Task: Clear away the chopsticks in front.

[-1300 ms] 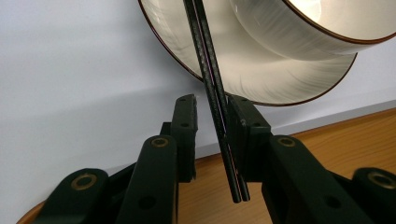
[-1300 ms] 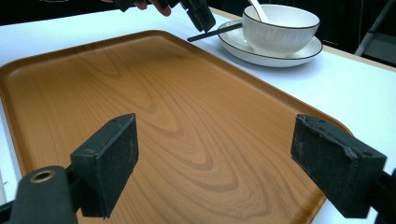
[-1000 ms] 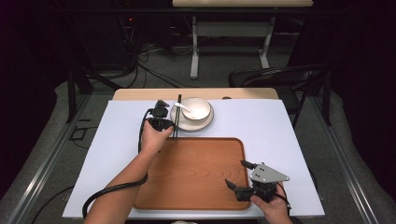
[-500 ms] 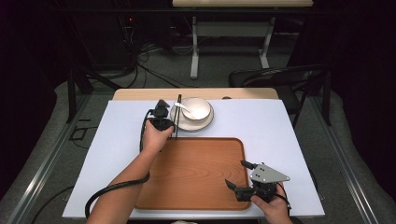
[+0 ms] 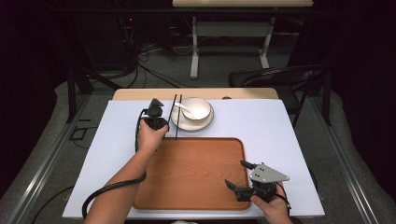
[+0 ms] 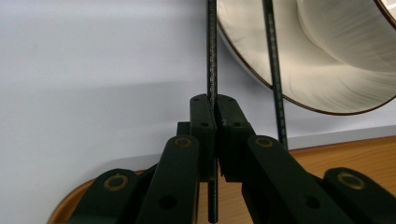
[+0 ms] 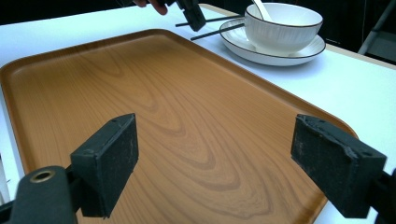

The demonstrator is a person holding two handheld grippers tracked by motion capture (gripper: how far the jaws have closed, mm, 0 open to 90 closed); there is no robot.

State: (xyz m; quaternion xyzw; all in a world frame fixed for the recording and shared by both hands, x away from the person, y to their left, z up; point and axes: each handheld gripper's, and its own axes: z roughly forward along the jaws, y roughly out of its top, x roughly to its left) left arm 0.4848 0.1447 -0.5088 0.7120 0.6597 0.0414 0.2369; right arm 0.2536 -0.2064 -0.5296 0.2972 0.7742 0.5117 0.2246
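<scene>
Background items, recorded from the high view:
- White sheet [image 5: 280, 126], laid over a wooden tabletop [image 5: 140, 94] whose strip is exposed at 12 o'clock.
- Black chair [image 5: 280, 77], set at 2 o'clock of the table.
- White-legged desk [image 5: 229, 42], placed at 12 o'clock, well apart.
- Cables [image 5: 140, 56], tangled on the grey floor [image 5: 84, 93] at 11 o'clock.

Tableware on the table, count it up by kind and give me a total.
Chopsticks: 2
Bowl: 1
Plate: 1
Spoon: 1
Wooden tray: 1
Total: 6
</scene>
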